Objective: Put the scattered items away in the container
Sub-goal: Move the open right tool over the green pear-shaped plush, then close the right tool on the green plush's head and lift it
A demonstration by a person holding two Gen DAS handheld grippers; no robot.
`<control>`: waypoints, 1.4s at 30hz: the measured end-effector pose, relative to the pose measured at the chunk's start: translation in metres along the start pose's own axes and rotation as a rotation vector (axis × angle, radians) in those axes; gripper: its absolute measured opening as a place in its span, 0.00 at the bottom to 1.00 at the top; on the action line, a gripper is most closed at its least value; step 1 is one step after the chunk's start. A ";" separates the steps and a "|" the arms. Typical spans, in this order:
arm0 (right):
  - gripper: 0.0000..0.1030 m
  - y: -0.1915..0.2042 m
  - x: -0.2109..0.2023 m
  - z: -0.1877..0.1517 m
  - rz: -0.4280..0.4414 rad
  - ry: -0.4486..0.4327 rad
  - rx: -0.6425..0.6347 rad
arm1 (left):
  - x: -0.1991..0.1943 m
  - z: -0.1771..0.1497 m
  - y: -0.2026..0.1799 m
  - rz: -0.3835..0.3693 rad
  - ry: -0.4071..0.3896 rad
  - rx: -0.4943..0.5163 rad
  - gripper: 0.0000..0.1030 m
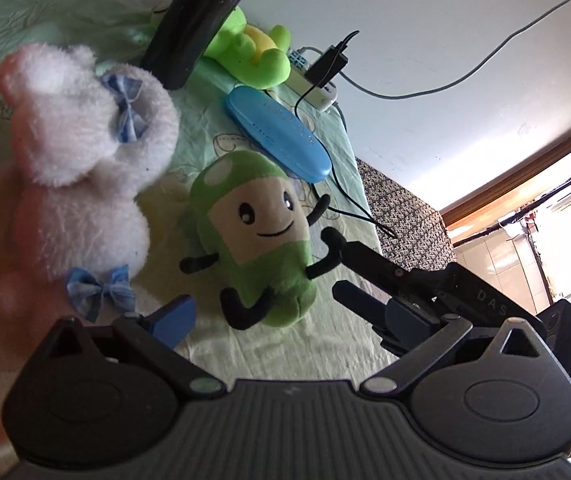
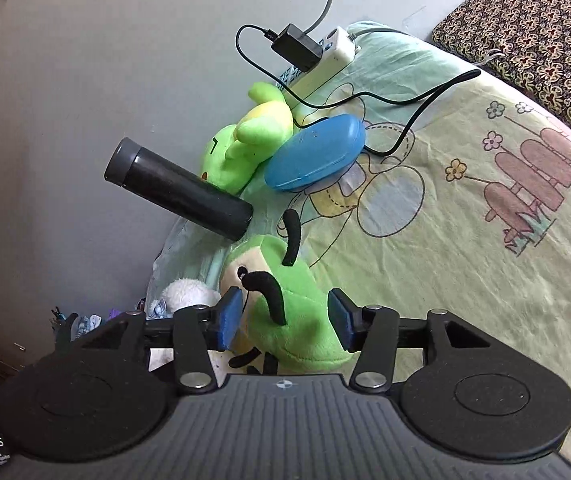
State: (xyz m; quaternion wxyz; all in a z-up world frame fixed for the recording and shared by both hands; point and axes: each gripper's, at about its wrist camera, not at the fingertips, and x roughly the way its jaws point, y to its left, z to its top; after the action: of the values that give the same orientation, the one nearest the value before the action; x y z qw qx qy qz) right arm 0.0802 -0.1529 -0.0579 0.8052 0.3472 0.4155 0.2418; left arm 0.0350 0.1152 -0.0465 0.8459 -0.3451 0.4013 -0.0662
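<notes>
The blue case (image 2: 315,159) lies closed on the bed (image 2: 465,240), at 12 o'clock from the green plush toy (image 2: 297,312). The right gripper (image 2: 285,320) has its jaws spread around that toy; the left gripper (image 1: 285,316) has its jaws spread, empty.

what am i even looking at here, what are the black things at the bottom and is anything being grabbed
A person holds two handheld grippers, each with a wide-angle camera looking along its fingers. One picture comes from the left gripper, the other from the right gripper; the black parts at the bottom are their bodies.

On the cartoon-print bedsheet lie a smiling green plush, a white plush with blue bows, a blue hard case, a green frog plush, a black flask and a power strip.

Both grippers are open. The right one straddles the smiling plush without visibly squeezing. No container shows.
</notes>
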 end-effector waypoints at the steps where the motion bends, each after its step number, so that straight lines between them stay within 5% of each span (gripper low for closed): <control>1: 0.51 0.000 0.005 0.002 0.006 0.008 -0.001 | 0.004 0.002 0.001 0.003 0.003 -0.002 0.98; 9: 0.52 -0.012 0.047 0.019 0.030 0.073 0.026 | 0.033 0.018 -0.002 0.016 0.016 0.050 0.98; 22: 0.51 -0.031 0.069 0.019 0.188 0.172 0.118 | 0.056 0.010 -0.020 0.035 0.046 0.194 0.98; 31: 0.48 -0.032 0.042 0.018 0.173 0.198 0.161 | 0.035 -0.001 -0.019 -0.047 0.090 0.154 0.89; 42: 0.49 -0.022 -0.019 -0.022 0.137 0.173 0.161 | -0.012 -0.064 -0.046 -0.051 0.170 0.367 0.86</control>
State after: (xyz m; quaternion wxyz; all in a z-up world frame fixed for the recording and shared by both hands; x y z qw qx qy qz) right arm 0.0539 -0.1724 -0.0742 0.7173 0.4162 0.4769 0.2914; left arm -0.0120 0.0512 -0.0384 0.8556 -0.1886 0.4437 -0.1886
